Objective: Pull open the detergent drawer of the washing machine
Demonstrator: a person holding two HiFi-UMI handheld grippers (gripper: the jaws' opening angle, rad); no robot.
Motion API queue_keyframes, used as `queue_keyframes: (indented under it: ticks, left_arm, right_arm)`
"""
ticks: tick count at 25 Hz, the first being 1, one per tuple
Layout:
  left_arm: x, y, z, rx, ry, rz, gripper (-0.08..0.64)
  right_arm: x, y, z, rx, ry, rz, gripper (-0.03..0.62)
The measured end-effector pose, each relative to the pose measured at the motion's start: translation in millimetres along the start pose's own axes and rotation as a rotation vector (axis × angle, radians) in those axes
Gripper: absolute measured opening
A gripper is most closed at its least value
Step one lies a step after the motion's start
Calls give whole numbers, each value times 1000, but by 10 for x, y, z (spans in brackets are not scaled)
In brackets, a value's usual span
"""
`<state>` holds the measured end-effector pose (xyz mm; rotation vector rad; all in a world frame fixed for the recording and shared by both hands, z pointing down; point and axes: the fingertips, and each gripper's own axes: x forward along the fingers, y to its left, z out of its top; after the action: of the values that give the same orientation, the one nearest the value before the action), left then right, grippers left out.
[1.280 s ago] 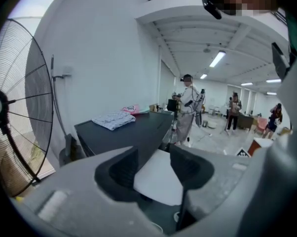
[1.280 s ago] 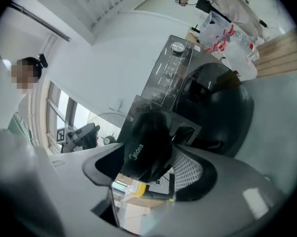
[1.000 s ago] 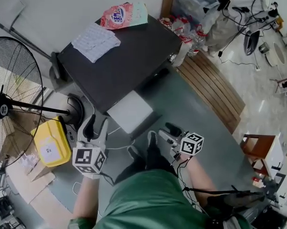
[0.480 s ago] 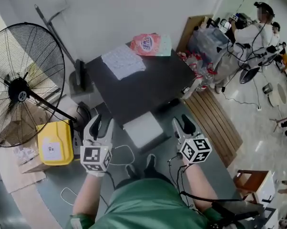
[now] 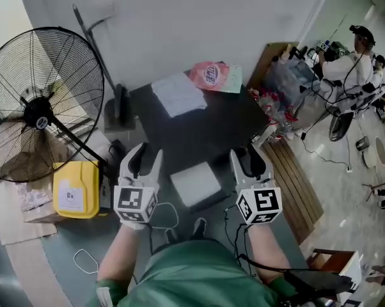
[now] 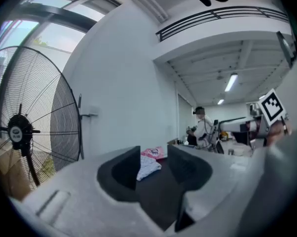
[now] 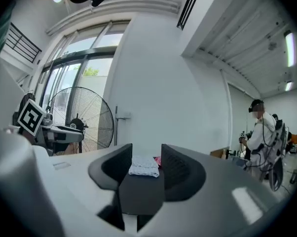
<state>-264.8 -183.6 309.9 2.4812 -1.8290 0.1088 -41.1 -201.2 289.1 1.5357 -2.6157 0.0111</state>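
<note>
Both claws hover released and empty, the left claw point(image 5: 146, 156) and the right claw point(image 5: 247, 158), whose jaws have just been closing, flanking the white drawer point(image 5: 195, 184) that juts from the near front of the dark-topped washing machine point(image 5: 199, 130), between a large fan point(image 5: 42, 104) at left and a wooden pallet point(image 5: 298, 184) at right.

Workshop-like hall: big floor fan point(image 5: 39, 105), wooden slats point(image 5: 299, 183), loose cables point(image 5: 84, 261), strip-lit ceiling point(image 6: 231, 82).

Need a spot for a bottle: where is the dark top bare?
The dark top is bare across its near half, between the folded white cloth and the front edge. The far edge is crowded: the cloth and the pink bag lie there side by side.
</note>
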Motion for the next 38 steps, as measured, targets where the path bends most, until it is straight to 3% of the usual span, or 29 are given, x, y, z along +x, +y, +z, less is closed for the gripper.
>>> queue_keyframes:
  ticks: [6, 8, 12, 38]
  left_arm:
    - [128, -96, 186, 1, -23, -12, 166]
    - [175, -134, 233, 2, -30, -22, 166]
    - [209, -193, 282, 7, -43, -35, 166]
    - [241, -143, 259, -10, -37, -46, 163]
  right_arm:
    - [49, -39, 172, -36, -52, 22, 181]
    - [66, -43, 205, -65, -82, 34, 140]
    - [77, -5, 228, -113, -108, 36, 137]
    - [116, 23, 231, -109, -151, 37, 137]
